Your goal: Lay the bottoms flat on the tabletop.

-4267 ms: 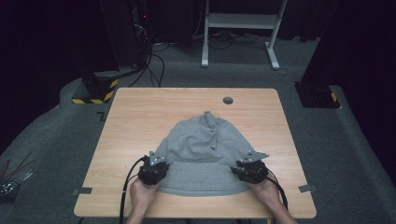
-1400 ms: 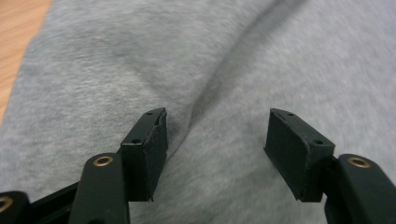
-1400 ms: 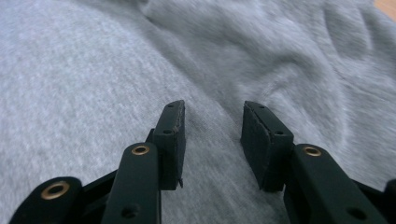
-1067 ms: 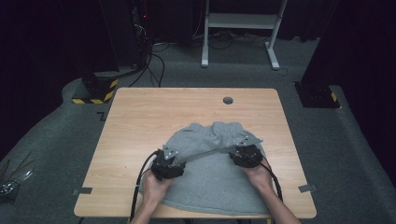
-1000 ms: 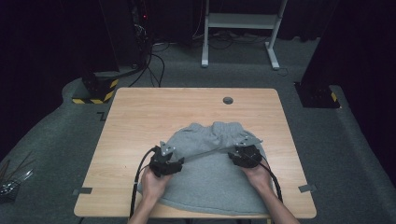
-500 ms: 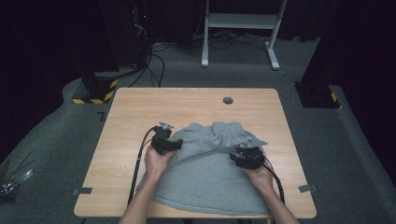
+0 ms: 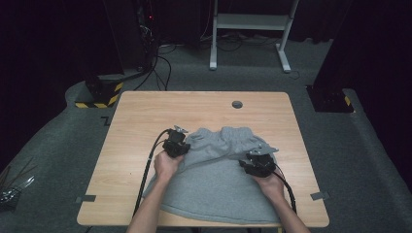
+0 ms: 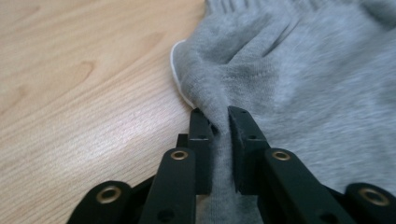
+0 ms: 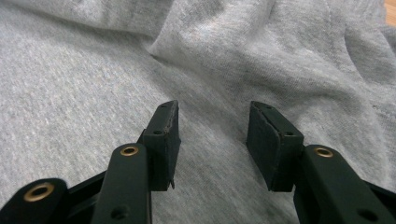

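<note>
A grey knit garment (image 7: 218, 179) lies on the wooden table (image 7: 141, 116), its far part folded back toward the middle. My left gripper (image 7: 176, 143) sits at the garment's far-left corner. In the left gripper view its jaws pinch a ridge of the grey garment (image 8: 280, 79) beside a white-edged hem, so the left gripper (image 8: 219, 122) is shut on cloth. My right gripper (image 7: 258, 162) rests over the garment's right side. The right gripper (image 9: 214, 122) stands open above the grey garment (image 9: 84, 93), nothing between its pads.
A small dark round hole (image 7: 237, 104) sits near the table's far edge. Bare wood lies left of and beyond the garment. Strips of tape (image 7: 85, 198) mark the front corners. Cables and a white desk frame (image 7: 252, 24) stand on the floor behind.
Both grippers carried the garment's near edge away from me, folding it. The left gripper has moved farther out with cloth still in it. The right gripper has let go and drawn back slightly.
</note>
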`<state>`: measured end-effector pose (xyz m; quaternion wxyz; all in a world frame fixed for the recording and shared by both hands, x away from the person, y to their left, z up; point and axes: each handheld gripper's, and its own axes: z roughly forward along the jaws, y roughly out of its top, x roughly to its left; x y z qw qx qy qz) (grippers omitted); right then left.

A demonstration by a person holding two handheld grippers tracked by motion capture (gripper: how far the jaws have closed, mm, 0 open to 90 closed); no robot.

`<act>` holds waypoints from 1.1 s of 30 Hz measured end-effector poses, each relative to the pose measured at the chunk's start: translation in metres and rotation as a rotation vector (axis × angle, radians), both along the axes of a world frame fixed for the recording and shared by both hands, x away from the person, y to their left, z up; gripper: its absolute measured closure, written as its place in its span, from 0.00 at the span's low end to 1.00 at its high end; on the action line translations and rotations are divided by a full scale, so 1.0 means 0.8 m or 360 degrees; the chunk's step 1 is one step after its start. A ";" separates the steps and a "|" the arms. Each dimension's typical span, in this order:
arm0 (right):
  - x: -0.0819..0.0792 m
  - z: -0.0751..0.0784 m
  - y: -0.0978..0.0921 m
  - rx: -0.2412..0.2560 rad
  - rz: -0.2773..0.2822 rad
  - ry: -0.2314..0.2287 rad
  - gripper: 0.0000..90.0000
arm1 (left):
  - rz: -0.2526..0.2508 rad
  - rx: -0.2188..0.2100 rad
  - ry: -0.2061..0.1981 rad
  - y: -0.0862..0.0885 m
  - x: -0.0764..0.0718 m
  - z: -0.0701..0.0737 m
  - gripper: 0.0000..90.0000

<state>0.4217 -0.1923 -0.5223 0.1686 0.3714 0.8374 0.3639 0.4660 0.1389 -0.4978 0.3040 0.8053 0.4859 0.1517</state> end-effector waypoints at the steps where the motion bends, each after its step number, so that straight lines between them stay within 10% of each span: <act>1: 0.000 0.000 0.000 0.0000 0.0000 0.0000 0.60 | -0.0004 -0.0026 -0.0020 0.000 -0.003 0.004 0.90; 6: 0.000 0.000 0.000 -0.0003 -0.0002 -0.0001 0.60 | -0.0084 -0.0157 -0.0186 -0.004 -0.032 0.038 0.91; 10: -0.003 0.000 0.001 -0.0006 -0.0026 0.0001 0.58 | -0.0325 -0.0264 -0.0237 -0.027 -0.082 0.041 0.90; 14: -0.018 0.004 -0.003 -0.0028 -0.0091 0.0006 0.51 | -0.0479 -0.0168 -0.0198 -0.048 -0.119 0.014 0.89; 21: -0.044 0.014 -0.032 0.0005 -0.0154 0.0093 0.49 | -0.0484 -0.0108 -0.0123 -0.062 -0.128 -0.011 0.89; 27: -0.025 0.006 -0.028 -0.0139 -0.0074 -0.0035 0.54 | -0.0423 -0.0080 -0.0122 -0.064 -0.136 -0.014 0.90; 33: -0.018 0.015 -0.019 -0.0182 -0.0014 -0.0016 0.59 | -0.0426 -0.0131 -0.0129 -0.048 -0.147 -0.008 0.86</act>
